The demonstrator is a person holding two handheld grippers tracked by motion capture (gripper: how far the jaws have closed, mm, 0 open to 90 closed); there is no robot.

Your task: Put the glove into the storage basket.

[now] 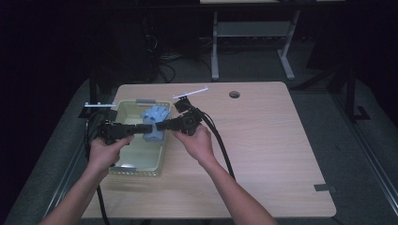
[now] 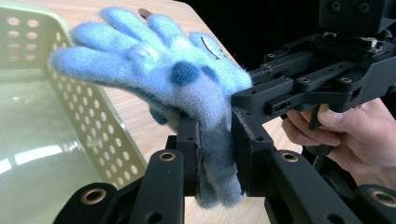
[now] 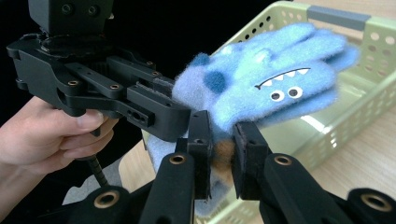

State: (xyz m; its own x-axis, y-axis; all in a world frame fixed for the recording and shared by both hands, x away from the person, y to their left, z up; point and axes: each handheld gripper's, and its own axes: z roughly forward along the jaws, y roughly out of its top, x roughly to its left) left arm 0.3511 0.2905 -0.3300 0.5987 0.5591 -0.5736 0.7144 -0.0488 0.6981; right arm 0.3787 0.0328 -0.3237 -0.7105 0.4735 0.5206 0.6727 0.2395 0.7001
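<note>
A fuzzy blue glove [image 1: 154, 117] with a monster face hangs in the air over the right side of a pale green basket [image 1: 141, 172]. Both grippers pinch it at the cuff end from opposite sides. My left gripper [image 1: 142, 129] comes in from the left, my right gripper [image 1: 160, 125] from the right. In the left gripper view, the left gripper [image 2: 215, 158] is shut on the glove [image 2: 154, 70], with the right gripper [image 2: 240, 95] clamped beside it. In the right gripper view, the right gripper [image 3: 219, 158] is shut on the glove [image 3: 275, 79], next to the left gripper [image 3: 175, 109].
The basket [image 2: 93, 126] [image 3: 373, 51] stands at the left of a wooden table [image 1: 263, 140], near its left edge. A round cable hole [image 1: 234, 94] lies at the back. A grey tape strip [image 1: 325, 188] marks the front right corner. Cables trail from both grippers.
</note>
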